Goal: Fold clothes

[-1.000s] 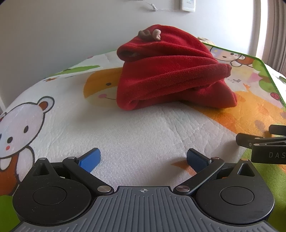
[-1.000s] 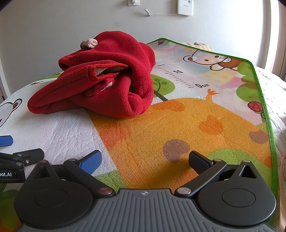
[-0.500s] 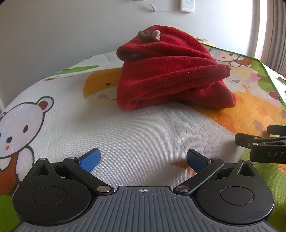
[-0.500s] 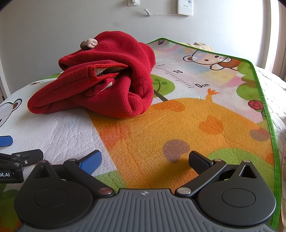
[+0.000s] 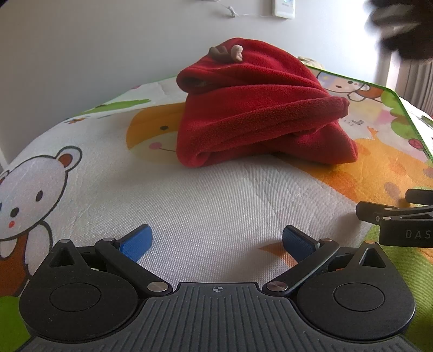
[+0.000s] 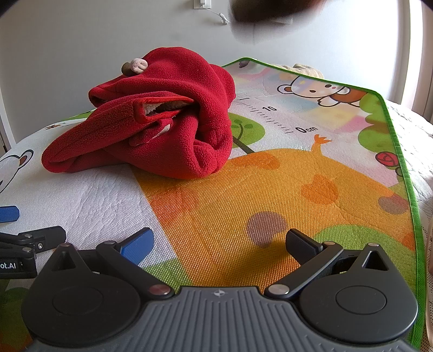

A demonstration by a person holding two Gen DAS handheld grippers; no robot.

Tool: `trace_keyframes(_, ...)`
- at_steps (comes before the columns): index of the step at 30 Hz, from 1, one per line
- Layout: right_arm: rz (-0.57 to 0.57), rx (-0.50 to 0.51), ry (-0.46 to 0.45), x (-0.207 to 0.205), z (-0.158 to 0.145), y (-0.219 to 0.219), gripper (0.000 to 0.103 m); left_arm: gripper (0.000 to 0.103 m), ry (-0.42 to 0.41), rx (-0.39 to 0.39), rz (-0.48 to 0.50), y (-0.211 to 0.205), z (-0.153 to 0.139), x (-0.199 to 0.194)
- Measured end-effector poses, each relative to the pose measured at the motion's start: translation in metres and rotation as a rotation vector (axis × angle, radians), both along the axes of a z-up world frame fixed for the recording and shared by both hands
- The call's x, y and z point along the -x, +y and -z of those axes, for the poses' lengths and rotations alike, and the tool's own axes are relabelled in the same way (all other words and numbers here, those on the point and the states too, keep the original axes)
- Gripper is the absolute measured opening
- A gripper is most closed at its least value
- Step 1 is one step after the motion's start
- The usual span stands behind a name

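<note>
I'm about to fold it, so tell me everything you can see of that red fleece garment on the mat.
The red fleece garment is a bunched heap, not spread flat, lying on the cartoon-printed play mat. Its fabric looks soft and nubbly. An opening shows a beige lining, and small brown and pink plush bits sit on top. Neither gripper touches it.

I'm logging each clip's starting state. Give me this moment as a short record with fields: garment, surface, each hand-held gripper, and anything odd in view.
garment: red fleece garment, bunched in a heap, not folded
surface: cartoon play mat, garment lying on it
left hand-held gripper: open, empty, short of the garment
right hand-held gripper: open, empty, short of the garment
odd: dark blurred shape at the top edge, unidentifiable
</note>
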State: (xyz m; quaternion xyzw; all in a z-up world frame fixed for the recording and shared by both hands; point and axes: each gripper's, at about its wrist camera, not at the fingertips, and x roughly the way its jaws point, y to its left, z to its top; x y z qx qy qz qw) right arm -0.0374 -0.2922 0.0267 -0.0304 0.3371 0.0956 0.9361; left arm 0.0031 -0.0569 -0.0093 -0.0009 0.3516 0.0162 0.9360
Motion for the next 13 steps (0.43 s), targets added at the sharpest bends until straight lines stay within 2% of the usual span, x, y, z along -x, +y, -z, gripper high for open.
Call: trace_keyframes(13, 0.001, 0.001, 0.000, -0.0003, 0.0007, 0.0012, 0.103, 0.103, -0.007, 0.007, 0.004, 0.0011, -0.0001, 0.0016)
